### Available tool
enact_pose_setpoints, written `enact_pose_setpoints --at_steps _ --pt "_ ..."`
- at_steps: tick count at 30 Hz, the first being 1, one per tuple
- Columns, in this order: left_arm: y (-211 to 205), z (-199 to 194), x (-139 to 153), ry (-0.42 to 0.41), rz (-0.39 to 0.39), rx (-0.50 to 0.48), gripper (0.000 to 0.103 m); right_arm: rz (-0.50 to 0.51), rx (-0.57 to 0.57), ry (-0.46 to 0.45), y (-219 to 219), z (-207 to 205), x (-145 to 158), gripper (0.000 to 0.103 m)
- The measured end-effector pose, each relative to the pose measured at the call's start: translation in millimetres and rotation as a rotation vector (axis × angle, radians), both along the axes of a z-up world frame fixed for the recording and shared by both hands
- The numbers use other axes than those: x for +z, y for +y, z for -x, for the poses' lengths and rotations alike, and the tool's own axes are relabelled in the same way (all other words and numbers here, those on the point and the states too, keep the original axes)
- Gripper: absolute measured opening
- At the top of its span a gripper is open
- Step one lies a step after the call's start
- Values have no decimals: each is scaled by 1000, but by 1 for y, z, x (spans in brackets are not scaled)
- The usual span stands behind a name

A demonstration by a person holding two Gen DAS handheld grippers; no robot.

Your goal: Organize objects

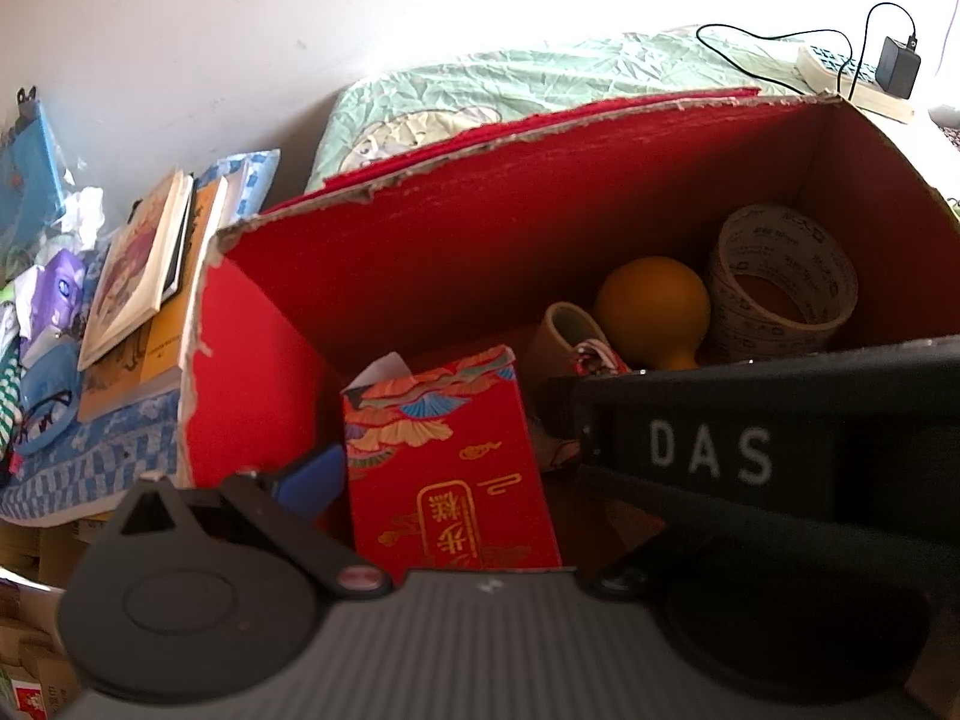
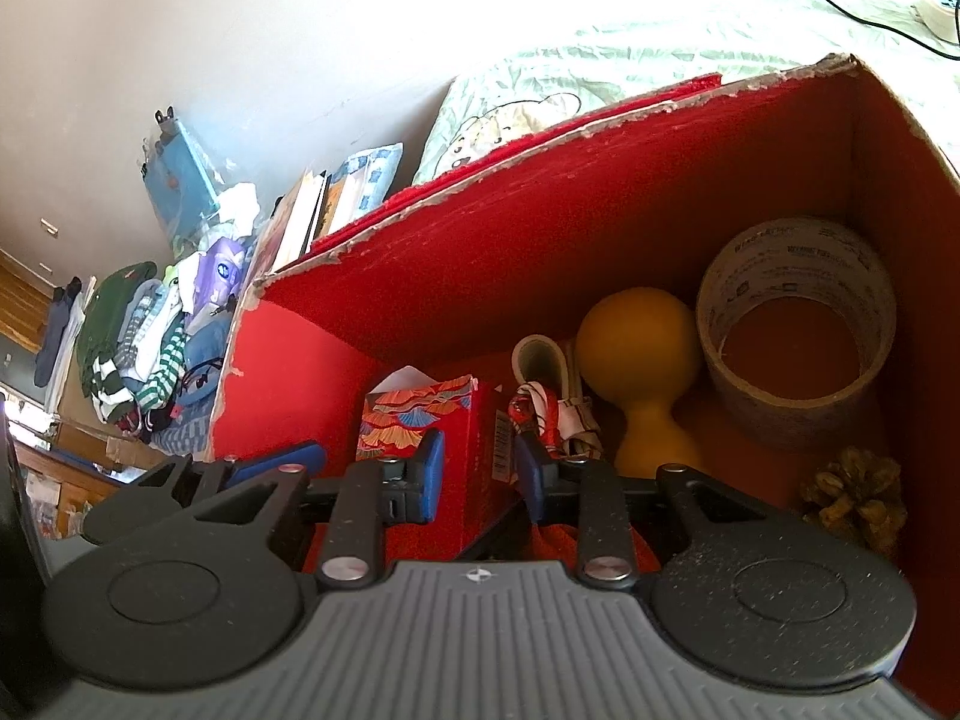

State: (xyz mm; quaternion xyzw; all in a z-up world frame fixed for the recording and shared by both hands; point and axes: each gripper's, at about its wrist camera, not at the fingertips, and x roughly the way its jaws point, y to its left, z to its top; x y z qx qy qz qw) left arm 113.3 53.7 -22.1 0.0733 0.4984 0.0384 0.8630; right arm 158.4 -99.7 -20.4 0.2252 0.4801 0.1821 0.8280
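Cardboard box (image 2: 420,276), red inside, holds everything you are sorting; your right hand-held gripper (image 2: 480,468) has its blue fingers (image 2: 433,468) clamped on either side of the red packet (image 2: 456,450), standing upright near the box's left wall; beside it lie a small tape roll (image 2: 537,357), an orange ball-shaped bulb (image 2: 639,354), a large tape roll (image 2: 798,324) and a pine cone (image 2: 858,498); your left hand-held gripper (image 1: 312,474) shows one blue finger only, so I cannot tell its spread; books (image 1: 138,276) sit outside, left.

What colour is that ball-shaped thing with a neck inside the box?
Mustard yellow all over; the bulb-shaped object shows best in the right wrist view.
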Motion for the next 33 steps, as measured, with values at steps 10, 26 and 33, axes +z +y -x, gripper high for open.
enact_pose_setpoints --at_steps 10,26,33 --pt "1 -1 0 -4 -3 1 102 -5 -15 3 0 1 -2 30" --pt "0 -1 0 -7 -4 2 102 -2 -40 -12 -2 4 0 30" --pt "1 -1 1 -8 -4 2 102 4 -45 -17 -2 5 0 30"
